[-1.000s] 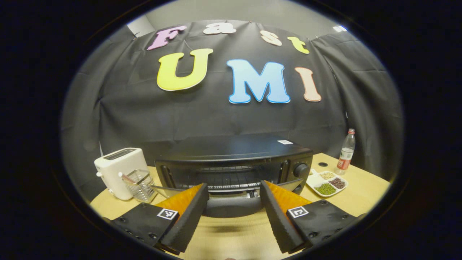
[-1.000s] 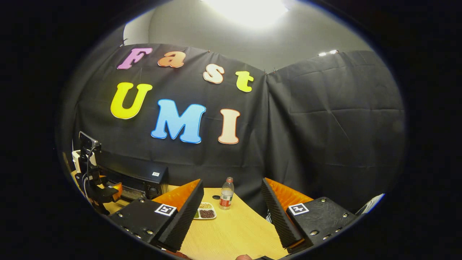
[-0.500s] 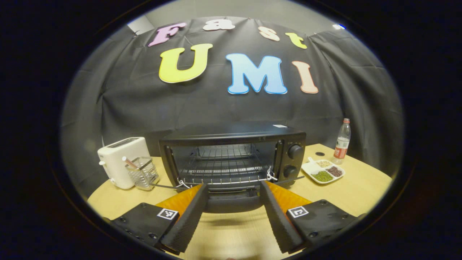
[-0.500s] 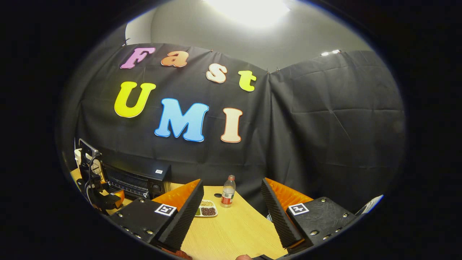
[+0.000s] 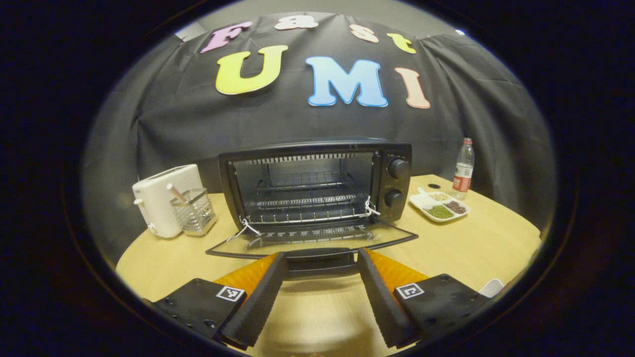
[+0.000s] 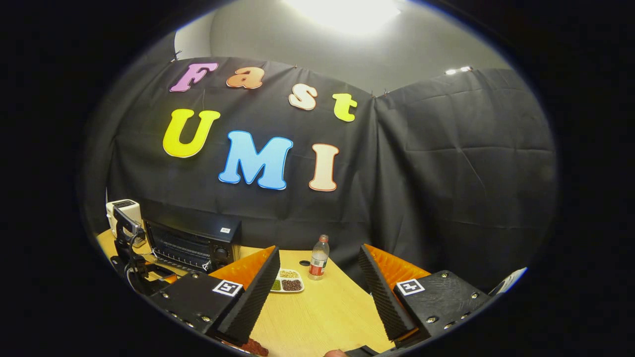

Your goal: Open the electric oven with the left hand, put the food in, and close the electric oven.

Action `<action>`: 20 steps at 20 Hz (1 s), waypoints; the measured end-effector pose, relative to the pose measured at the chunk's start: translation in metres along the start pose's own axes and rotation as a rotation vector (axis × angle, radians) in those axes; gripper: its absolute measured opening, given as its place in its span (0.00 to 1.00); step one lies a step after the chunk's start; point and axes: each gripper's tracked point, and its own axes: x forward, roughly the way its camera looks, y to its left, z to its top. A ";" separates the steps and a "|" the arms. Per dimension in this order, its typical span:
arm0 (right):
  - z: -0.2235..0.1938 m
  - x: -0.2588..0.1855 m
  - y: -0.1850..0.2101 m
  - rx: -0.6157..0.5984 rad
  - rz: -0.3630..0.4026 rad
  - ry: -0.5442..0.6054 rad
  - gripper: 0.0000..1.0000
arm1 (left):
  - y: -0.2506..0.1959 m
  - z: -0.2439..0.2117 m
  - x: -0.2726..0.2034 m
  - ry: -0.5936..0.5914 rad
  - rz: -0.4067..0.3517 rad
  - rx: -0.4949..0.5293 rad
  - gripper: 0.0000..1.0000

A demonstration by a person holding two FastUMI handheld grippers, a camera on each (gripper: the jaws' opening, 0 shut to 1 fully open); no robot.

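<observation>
The black electric oven stands open in the left gripper view. Its glass door lies flat toward me, and the wire rack inside is bare. My left gripper is open, with the door's handle lying between its fingers. A white divided plate of beans sits right of the oven. In the right gripper view my right gripper hangs open and holds nothing, above the table, with the oven and the left gripper far to the left and the plate ahead.
A white toaster and a wire holder stand left of the oven. A plastic bottle stands behind the plate at the back right. The wooden table has bare room on its right and front. A reddish thing shows at the bottom edge.
The oven door has swung down from part open to flat. My left gripper has dropped low with the handle between its fingers. The right gripper has barely shifted.
</observation>
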 end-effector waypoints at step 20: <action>-0.090 -0.002 0.049 0.155 0.376 0.254 0.97 | -0.008 0.141 -0.201 -0.311 0.114 -0.076 0.91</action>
